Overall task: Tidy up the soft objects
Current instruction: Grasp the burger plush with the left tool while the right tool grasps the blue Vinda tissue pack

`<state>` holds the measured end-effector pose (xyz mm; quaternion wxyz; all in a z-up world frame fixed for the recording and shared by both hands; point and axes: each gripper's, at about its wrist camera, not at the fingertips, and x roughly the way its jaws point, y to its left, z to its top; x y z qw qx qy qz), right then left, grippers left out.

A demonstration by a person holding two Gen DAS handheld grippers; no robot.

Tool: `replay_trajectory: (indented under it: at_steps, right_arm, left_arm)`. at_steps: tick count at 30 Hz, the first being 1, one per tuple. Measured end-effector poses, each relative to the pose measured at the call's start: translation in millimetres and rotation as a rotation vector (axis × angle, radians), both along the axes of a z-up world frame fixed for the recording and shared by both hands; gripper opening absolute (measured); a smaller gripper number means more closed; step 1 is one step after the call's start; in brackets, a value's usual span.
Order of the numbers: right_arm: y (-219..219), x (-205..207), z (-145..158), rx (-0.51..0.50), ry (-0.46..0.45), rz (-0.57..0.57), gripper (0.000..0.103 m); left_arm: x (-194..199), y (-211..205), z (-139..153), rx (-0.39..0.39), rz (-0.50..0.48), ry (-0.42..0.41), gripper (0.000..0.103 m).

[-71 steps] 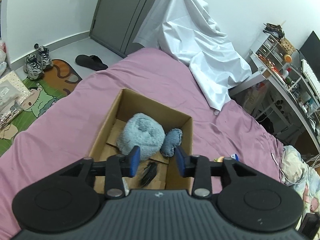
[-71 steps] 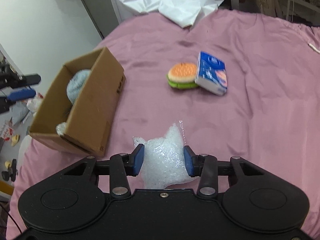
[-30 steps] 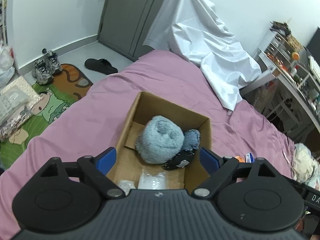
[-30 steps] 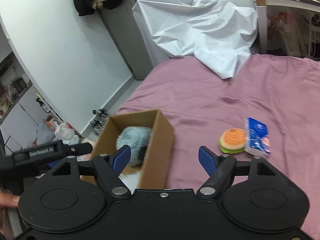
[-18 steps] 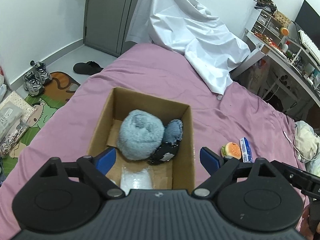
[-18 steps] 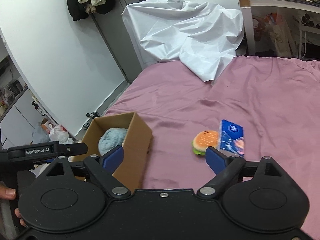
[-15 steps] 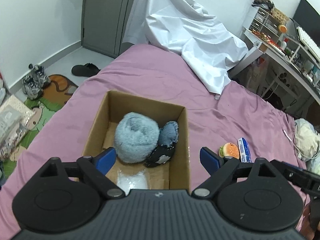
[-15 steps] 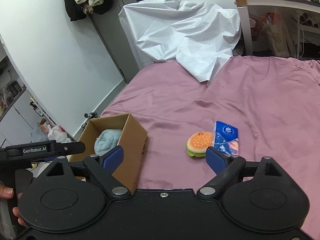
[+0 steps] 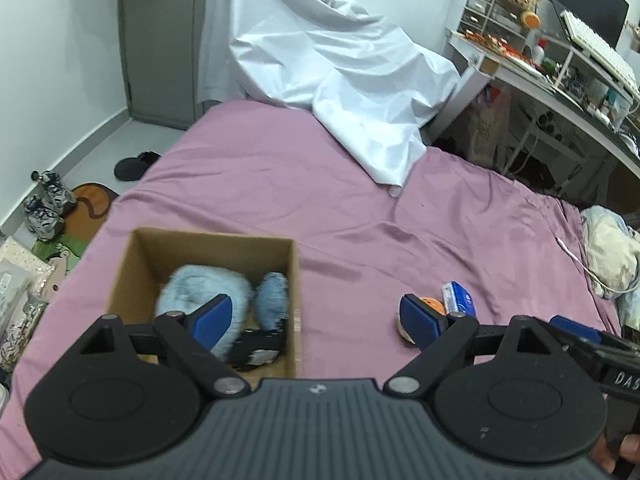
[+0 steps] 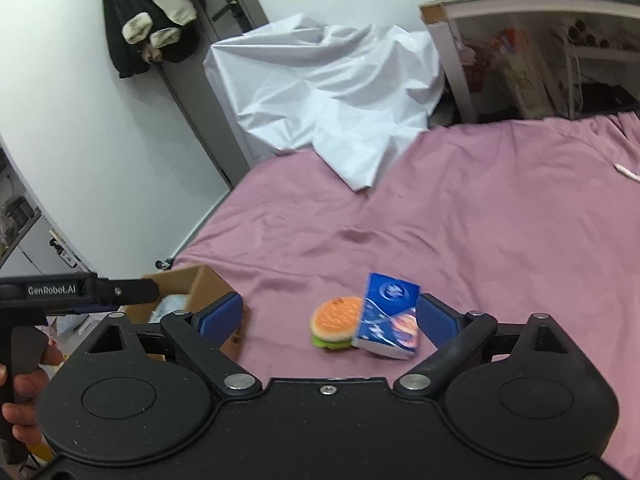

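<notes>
A cardboard box [image 9: 124,276] stands on the pink bed and holds a fluffy light-blue plush [image 9: 188,284], a smaller blue plush [image 9: 272,300] and a black item [image 9: 256,350]. My left gripper [image 9: 316,318] hangs open above the box's right wall, holding nothing. To the right lie a burger toy [image 10: 336,326] and a blue tissue pack [image 10: 390,316], touching each other. My right gripper [image 10: 329,318] hovers short of them with its jaws opening. The pair shows between its fingers, but the pads [image 10: 222,316] touch neither. The box [image 10: 200,284] sits at its lower left.
A white sheet [image 9: 340,80] drapes over the bed's far end. A cluttered desk [image 9: 560,80] runs along the right. A cream bundle [image 9: 608,256] and a cable lie at the bed's right edge. Shoes [image 9: 48,208] and a mat lie on the floor at the left.
The right gripper let go of the clear bubble bag, opened wide and swung toward the burger and tissue pack. The left gripper opened and shifted right, so the box sits further left in its view.
</notes>
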<state>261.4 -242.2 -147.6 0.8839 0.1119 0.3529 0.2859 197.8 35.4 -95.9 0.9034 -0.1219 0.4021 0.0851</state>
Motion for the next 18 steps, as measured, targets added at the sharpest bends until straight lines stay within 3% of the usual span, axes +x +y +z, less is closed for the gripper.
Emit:
replay_trajectory:
  at_steps: [9,18]
  right_arm:
    - [-18,22,-32,0.065,0.096,-0.003,0.081]
    - [-16,44,-67,0.112,0.206,0.008,0.079]
  left_arm:
    - [30,-30,-14,0.002,-0.045,0.027,0.09]
    - [61,-55,-39,0.002,-0.07,0.061,0.09]
